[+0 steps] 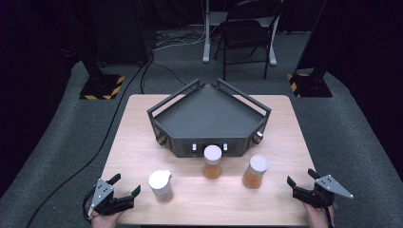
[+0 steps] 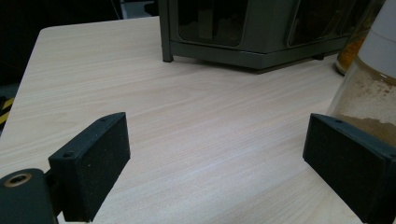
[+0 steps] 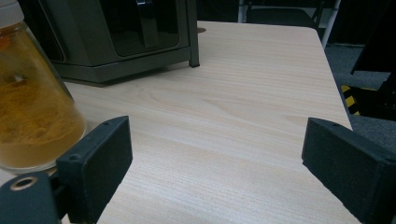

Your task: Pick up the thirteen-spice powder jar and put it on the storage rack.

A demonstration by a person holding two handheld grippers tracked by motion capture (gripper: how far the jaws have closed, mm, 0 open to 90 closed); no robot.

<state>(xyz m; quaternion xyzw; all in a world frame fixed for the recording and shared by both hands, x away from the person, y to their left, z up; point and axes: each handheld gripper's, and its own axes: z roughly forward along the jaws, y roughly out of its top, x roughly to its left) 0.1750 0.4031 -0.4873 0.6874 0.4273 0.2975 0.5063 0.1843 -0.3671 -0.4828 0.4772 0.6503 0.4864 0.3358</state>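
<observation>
Pale wood-grain tabletop [image 1: 142, 142] across the middle of the high view, above grey floor. Directly on it: dark angular tray rack [image 1: 209, 118] at upper centre, standing on short legs; white-lidded jar of orange powder [image 1: 212, 162] just below the rack's front; second orange jar [image 1: 255, 172] to the lower right; jar with tan powder and a white spouted lid [image 1: 161, 185] at lower left. All three upright, well apart from each other.
</observation>
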